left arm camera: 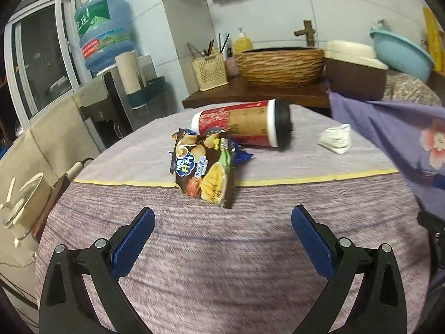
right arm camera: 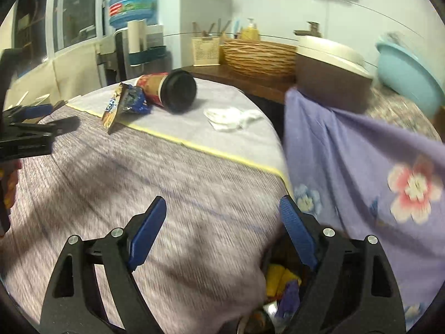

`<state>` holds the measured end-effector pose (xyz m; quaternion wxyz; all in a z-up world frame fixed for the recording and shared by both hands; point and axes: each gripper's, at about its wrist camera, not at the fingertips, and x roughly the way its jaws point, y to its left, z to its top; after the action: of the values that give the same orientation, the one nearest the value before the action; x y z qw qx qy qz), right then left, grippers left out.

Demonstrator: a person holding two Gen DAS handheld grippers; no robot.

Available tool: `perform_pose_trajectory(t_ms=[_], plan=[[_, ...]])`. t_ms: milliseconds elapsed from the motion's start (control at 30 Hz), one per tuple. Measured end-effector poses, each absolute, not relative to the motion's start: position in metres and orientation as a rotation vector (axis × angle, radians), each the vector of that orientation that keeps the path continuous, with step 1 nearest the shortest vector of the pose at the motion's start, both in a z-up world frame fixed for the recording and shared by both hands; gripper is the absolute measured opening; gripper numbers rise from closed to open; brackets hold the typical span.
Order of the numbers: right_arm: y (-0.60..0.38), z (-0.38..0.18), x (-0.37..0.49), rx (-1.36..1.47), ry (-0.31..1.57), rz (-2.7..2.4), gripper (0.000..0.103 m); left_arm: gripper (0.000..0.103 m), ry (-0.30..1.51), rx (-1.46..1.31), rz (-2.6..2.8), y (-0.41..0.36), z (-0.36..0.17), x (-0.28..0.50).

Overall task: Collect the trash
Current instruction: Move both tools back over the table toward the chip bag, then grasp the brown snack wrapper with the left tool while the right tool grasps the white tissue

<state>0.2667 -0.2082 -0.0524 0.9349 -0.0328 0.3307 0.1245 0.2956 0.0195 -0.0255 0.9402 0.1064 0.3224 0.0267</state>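
My left gripper sits at the bottom of the left wrist view with its blue pads wide apart and nothing between them — only the striped purple cloth of the counter shows in the gap. Just above it, at the centre of the frame, lies a dark chip bag, with a crumpled blue wrapper tucked behind it and touching it. Behind those, a red paper cup with a black lid lies on its side. Further right, a white wad of tissue sits well apart from the cup. So I count four pieces not yet collected.

In the right wrist view the same litter sits in the upper left and centre, and my right gripper at the bottom is spread open and empty. Below its right-hand pad I can see down into a dark container beside the counter edge, with yellow and purple scraps already in it — I judge that is the trash bin, so some trash is collected. A purple flowered cloth fills the right side. My estimate: partway through, the counter pieces remain.
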Motion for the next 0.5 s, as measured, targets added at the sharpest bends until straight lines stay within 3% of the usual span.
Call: perform_pose_trajectory(t_ms=[300,333,400,500], plan=[[-0.170,-0.059,0.353,-0.114,0.744,0.282,0.083,0.096,0.770,0.212,0.085,0.028,-0.050,0.375],[-0.168,-0.060,0.358,-0.107,0.749,0.283,0.083,0.092,0.781,0.233,0.101,0.027,-0.054,0.382],[-0.165,-0.062,0.366,-0.093,0.758,0.289,0.083,0.072,0.824,0.248,0.122,0.029,-0.063,0.398],[-0.161,-0.065,0.372,-0.106,0.762,0.288,0.083,0.053,0.867,0.231,0.111,0.038,-0.071,0.409]])
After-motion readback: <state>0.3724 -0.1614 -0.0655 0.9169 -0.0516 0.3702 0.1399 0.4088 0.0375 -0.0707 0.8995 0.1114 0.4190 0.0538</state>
